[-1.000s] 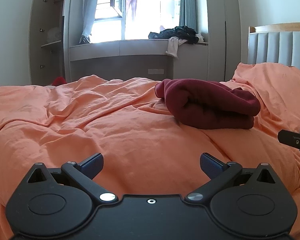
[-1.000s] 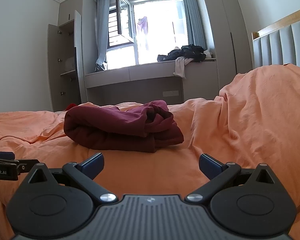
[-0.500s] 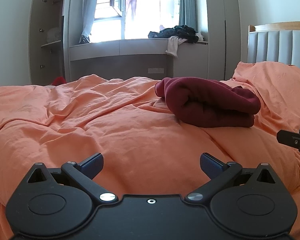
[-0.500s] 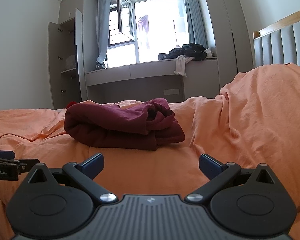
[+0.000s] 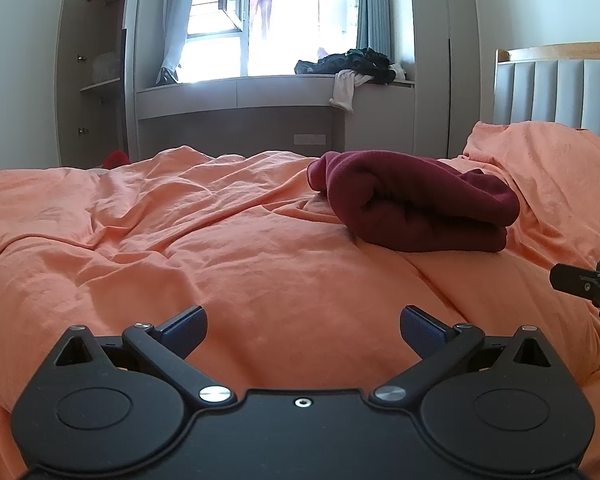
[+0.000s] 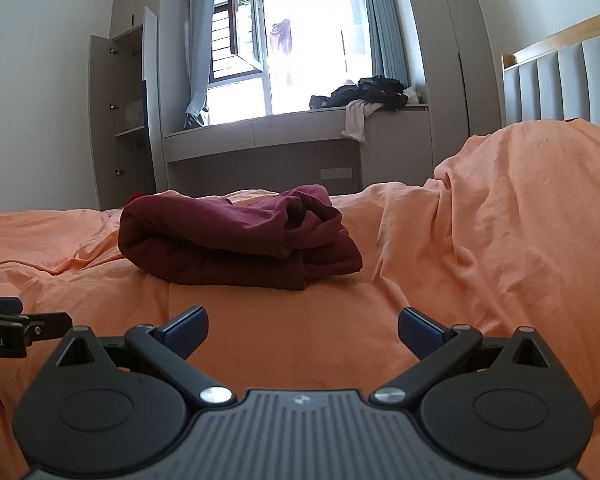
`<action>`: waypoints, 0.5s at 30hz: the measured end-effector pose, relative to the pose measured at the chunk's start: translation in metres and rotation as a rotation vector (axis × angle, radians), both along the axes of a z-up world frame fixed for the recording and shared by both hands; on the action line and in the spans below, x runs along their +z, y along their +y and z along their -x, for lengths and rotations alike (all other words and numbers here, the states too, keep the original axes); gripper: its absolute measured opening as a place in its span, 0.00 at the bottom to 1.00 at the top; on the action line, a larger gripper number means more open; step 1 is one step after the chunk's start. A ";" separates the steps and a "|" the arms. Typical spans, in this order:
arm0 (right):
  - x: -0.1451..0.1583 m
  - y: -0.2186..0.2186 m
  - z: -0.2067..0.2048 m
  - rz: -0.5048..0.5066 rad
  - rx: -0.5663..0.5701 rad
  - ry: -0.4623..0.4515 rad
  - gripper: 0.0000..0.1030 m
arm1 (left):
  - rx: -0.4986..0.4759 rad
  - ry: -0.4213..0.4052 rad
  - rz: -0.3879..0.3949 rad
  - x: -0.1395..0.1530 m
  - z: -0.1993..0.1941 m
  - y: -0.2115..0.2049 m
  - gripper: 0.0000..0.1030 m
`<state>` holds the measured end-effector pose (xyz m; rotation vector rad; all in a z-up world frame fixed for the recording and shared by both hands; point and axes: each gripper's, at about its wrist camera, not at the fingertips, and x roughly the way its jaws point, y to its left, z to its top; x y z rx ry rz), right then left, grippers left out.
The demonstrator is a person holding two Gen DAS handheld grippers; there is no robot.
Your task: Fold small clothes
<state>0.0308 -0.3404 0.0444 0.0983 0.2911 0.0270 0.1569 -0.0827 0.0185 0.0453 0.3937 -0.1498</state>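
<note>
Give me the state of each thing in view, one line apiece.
left gripper: open, empty, above the duvet.
right gripper: open, empty.
maroon garment: folded into a loose bundle, lying on the orange duvet.
window: sash swung open.
wardrobe door: open.
clothes pile: unfolded, on the window ledge.

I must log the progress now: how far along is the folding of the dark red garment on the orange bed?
Done, it seems: the dark red knitted garment lies as a thick folded bundle on the orange bed cover, though its right end looks loose. In hand: nothing; the left gripper and the right gripper are both open and short of the bundle. Left: perhaps tidying that end; a dark clothes pile waits on the window ledge.
</note>
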 end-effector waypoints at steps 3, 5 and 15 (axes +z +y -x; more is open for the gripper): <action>0.001 0.001 0.000 -0.001 0.001 0.000 1.00 | -0.001 0.003 -0.001 0.000 -0.001 0.000 1.00; 0.001 0.001 0.000 0.001 0.003 -0.002 1.00 | -0.001 0.005 -0.005 -0.001 -0.002 -0.001 0.99; 0.001 -0.001 0.001 -0.007 0.004 -0.008 1.00 | 0.048 0.000 -0.053 -0.002 -0.003 -0.009 1.00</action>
